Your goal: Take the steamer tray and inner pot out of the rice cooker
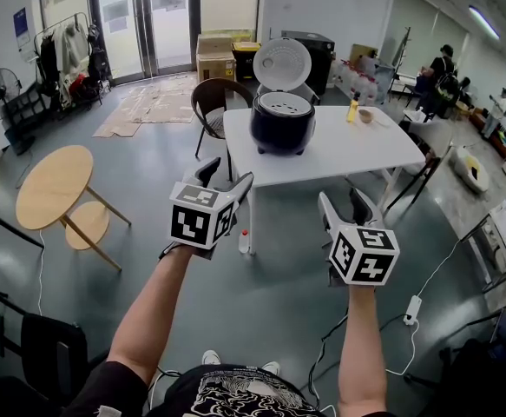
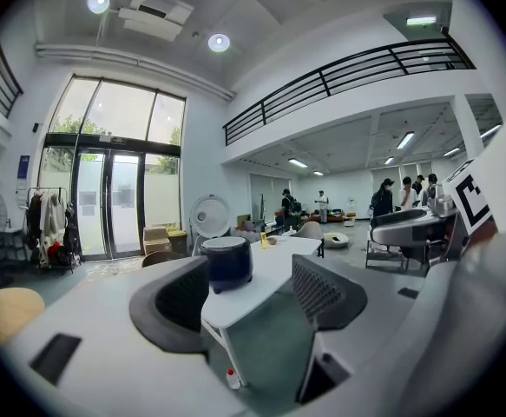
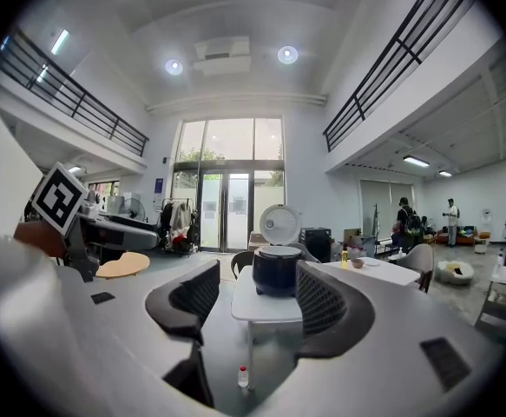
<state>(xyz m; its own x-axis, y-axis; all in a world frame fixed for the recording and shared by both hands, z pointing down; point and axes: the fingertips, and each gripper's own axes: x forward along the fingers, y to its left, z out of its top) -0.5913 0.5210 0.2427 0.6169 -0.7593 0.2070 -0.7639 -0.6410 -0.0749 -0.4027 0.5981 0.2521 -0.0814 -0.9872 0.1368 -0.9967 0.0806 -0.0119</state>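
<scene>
**Rice cooker on the desk, both grippers held before it.** The black rice cooker [image 1: 282, 122] is shown standing on the white desk [image 1: 374, 150], with its round lid [image 1: 281, 63] raised upright behind it. A pale steamer tray [image 1: 280, 104] is seen seated in the cooker's mouth; the inner pot cannot be made out. Both grippers are held roughly level in front of the cooker, well apart from it. The left gripper [image 1: 226, 181] is held with its jaws spread and nothing between them. The jaws of the right gripper [image 1: 344, 208] are likewise parted and empty. To the cooker's right, a yellow bottle [image 1: 353, 109] and a small bowl [image 1: 366, 115] are placed on the desk. A brown chair [image 1: 213, 98] is set to the cooker's left.
</scene>
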